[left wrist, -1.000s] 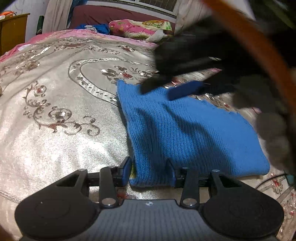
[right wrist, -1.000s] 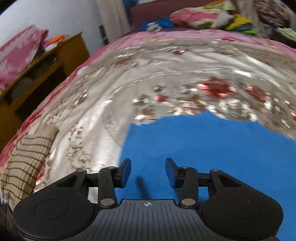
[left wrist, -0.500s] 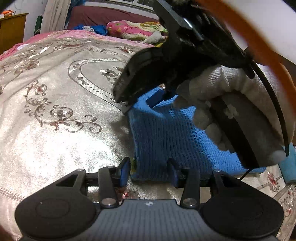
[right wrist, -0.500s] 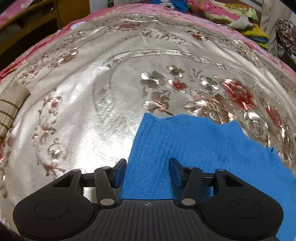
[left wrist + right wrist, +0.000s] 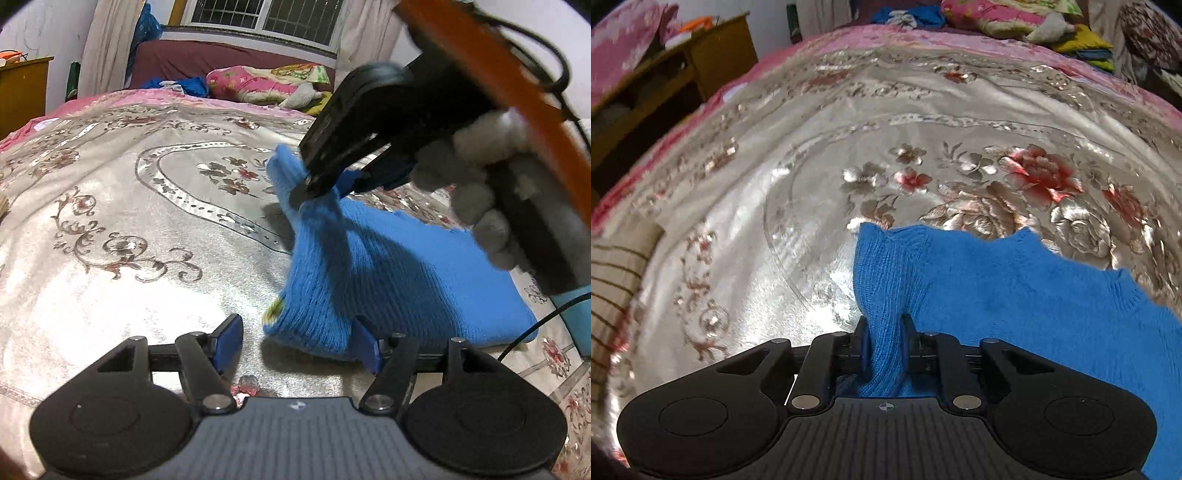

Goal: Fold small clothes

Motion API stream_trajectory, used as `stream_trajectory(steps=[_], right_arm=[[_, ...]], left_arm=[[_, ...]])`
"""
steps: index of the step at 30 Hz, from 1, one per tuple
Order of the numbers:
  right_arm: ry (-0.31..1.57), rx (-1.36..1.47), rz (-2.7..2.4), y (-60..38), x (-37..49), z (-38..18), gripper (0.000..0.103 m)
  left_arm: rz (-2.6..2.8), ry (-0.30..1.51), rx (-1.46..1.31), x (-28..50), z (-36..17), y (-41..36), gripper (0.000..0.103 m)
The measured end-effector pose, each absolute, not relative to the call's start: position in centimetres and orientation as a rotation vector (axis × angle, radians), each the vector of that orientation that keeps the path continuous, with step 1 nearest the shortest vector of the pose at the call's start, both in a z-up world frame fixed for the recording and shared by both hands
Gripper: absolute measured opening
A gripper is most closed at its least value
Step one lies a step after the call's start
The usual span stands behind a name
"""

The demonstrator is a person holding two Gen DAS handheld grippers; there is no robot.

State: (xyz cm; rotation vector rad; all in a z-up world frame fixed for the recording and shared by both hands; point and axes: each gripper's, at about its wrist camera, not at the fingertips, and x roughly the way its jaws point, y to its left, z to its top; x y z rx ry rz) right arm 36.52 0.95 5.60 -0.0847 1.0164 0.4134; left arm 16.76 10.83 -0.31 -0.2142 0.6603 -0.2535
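Observation:
A blue knit garment (image 5: 399, 273) lies on the silver flowered bedspread (image 5: 129, 206). In the left wrist view my left gripper (image 5: 297, 343) sits at its near corner with jaws opening wide; the corner lies between them beside the right finger, and the pads do not press it. A gloved hand (image 5: 476, 177) holds my right gripper (image 5: 321, 181), which pinches the garment's far left corner and lifts it into a peak. The right wrist view shows that gripper (image 5: 884, 332) closing, with a bunched fold of the blue knit (image 5: 886, 280) squeezed between its pads.
A striped beige cloth (image 5: 613, 295) lies at the bed's left edge. A wooden cabinet (image 5: 701, 55) stands beyond it. Pillows and loose clothes (image 5: 258, 85) are heaped at the far end. A black cable (image 5: 535, 325) trails over the bedspread at the right.
The right gripper's jaws came together on the garment's far left corner and raised it. The left gripper's jaws spread wider around the near corner, which now lies loose between them.

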Motion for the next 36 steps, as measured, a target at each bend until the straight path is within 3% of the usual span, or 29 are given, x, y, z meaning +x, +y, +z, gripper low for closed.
stream_trajectory(steps=[14,16,21,30,36], right_arm=[[0.966,0.134,0.472,-5.4,35.1,8.8,0.014],[0.964,0.157,0.475,-6.4,35.0,9.0,0.014],[0.957,0.22,0.48,-9.2,34.8,9.7,0.012],[0.898,0.329,0.466,-15.5,34.1,11.3,0.008],[0.924,0.359,0.467,-17.7,33.7,10.2,0.01]], left_arm=[[-0.205,0.584,-0.26,17.6,0.5,9.2,0.071],[-0.207,0.572,-0.245,17.5,1.0,8.4,0.065],[-0.25,0.591,-0.198,18.4,2.2,6.3,0.029],[-0.367,0.562,-0.148,18.7,5.8,1.0,0.023],[-0.323,0.634,-0.17,18.4,3.9,0.6,0.023]])
